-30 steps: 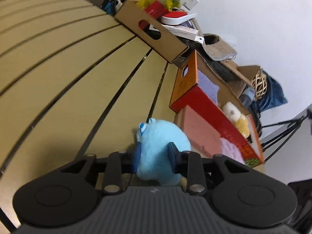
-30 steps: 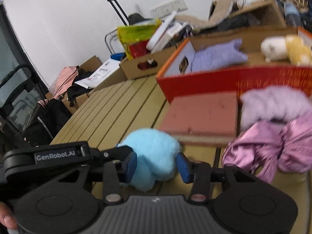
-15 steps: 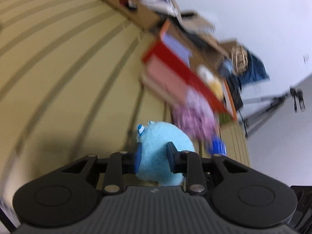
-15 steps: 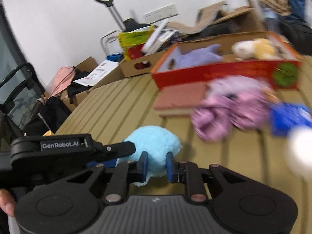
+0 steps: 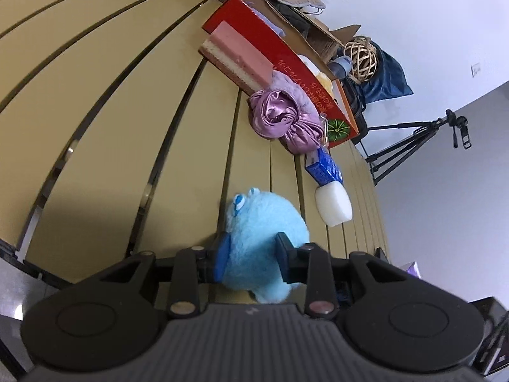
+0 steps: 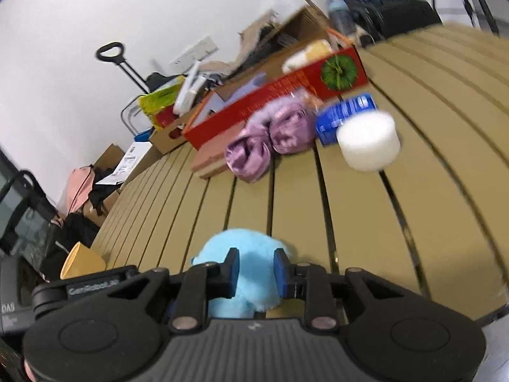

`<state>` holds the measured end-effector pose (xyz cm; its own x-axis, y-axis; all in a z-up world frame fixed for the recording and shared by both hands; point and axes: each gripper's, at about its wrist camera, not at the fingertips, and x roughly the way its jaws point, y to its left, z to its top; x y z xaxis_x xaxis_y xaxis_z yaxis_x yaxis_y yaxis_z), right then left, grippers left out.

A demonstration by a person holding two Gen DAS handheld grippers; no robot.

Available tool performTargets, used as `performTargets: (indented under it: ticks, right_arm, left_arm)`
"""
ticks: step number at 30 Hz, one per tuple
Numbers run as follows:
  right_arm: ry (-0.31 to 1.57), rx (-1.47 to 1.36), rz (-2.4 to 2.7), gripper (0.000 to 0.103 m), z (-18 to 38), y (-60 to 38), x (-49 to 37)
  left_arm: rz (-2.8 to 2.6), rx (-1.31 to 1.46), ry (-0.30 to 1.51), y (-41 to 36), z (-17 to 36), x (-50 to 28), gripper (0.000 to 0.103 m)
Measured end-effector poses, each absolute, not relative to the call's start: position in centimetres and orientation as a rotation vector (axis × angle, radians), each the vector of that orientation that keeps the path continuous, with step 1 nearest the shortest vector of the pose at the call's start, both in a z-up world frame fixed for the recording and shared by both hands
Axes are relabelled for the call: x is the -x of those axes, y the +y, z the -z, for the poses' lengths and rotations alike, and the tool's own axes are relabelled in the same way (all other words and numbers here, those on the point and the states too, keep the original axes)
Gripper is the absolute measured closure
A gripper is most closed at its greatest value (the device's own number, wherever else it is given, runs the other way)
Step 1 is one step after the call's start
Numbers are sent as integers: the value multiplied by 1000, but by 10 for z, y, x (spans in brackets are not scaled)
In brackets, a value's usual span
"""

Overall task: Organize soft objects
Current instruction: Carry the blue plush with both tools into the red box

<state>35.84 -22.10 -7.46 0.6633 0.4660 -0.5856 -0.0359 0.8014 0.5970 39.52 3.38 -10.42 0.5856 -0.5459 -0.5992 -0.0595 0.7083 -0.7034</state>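
A light blue plush toy is held just over the slatted wooden table by both grippers at once. My left gripper pinches its body from both sides; the jaws are opening slightly, but the pads still press into the fur. My right gripper squeezes the same plush toy, its jaws also opening a little while they keep contact. The left gripper's black housing shows at the lower left of the right wrist view. A red cardboard box with soft toys inside stands farther back.
In front of the red box lie a pink sponge block, a purple satin bundle, a blue packet and a white foam cylinder. Cardboard boxes and clutter line the wall. A tripod stands past the table's right edge.
The right gripper, open around the plush a second ago, has shut on it. Both grippers have carried the plush away from the red box, and the foam cylinder and blue packet have come into view.
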Motion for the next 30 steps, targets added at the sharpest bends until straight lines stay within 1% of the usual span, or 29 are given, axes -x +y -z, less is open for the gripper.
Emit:
performTargets:
  ticks: [2,4,6,8,13,18,22,25,28,30]
  right_arm:
    - [824,-598,-298,61,80,-218,-360]
    - [821,-595,-305,62,83,-214,-360]
    - [823,-586,-312,71,84,-212,-361]
    - [824,-597,-311,74,86,-213,-362]
    - [819,-573,-316,77,79,-210,-360]
    - [735,-514,-316,78,50,-207,-369]
    - [666,-485,-330,78,19,-204,-424]
    - [621,-503,-357,78,-8,-203,-498]
    - [647,-518,-357,79,-18,-200,-575]
    - [706,-502,-350,79,-13,-192,-626]
  left_arm:
    - [317,727,906,32,104,-394,69]
    - [318,686,892,28,102,-391,69]
    - [319,666,887,26,101,-391,70]
    - [321,655,885,27,98,-389,73]
    - [321,625,869,26,90,-386,74]
    - [364,628,795,29,67,-404,74]
    - [379,602,716,34,30,-465,74]
    - [383,581,666,39,0,-532,74]
    - [351,536,675,41,-11,-609,74]
    - [316,475,711,40,-8,-651,74]
